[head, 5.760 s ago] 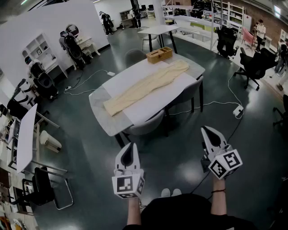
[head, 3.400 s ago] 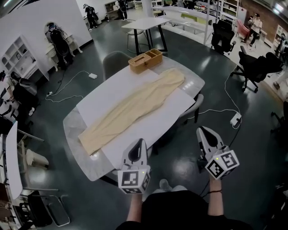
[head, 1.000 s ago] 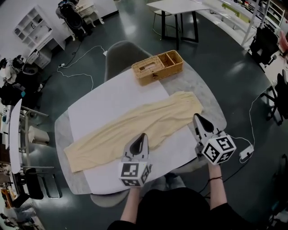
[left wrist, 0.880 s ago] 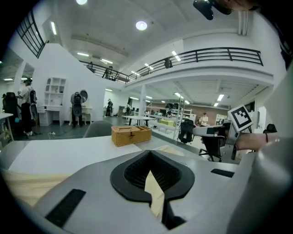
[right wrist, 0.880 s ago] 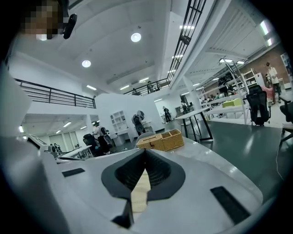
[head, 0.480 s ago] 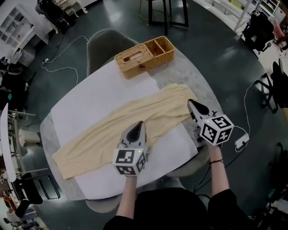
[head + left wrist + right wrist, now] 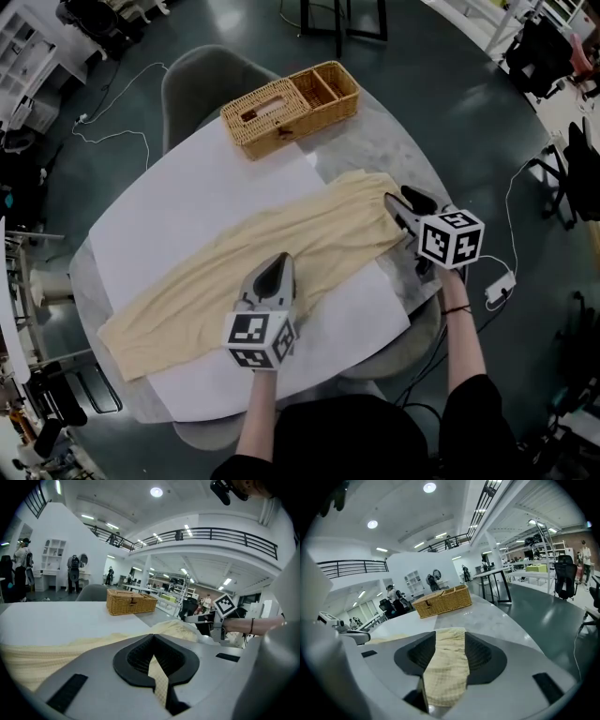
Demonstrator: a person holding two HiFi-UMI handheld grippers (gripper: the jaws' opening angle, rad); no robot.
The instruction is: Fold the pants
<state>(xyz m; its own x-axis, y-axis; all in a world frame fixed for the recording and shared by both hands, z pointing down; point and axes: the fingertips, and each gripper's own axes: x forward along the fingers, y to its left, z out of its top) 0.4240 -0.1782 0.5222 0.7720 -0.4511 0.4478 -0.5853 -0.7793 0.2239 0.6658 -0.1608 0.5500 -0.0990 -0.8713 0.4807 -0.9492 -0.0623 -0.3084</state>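
Nearby, wicker basket (image 7: 298,123) beyond pants (image 7: 281,246).

near edge of pants (image 7: 314,234) hidden under l gripper (image 7: 277,262).

The pants (image 7: 309,234) are pale yellow with a fine check weave. The sheet (image 7: 169,206) beneath them is white, the wicker basket (image 7: 300,120) golden brown.

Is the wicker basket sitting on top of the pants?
No, the wicker basket stands apart from the pants, with a strip of tabletop showing between them.
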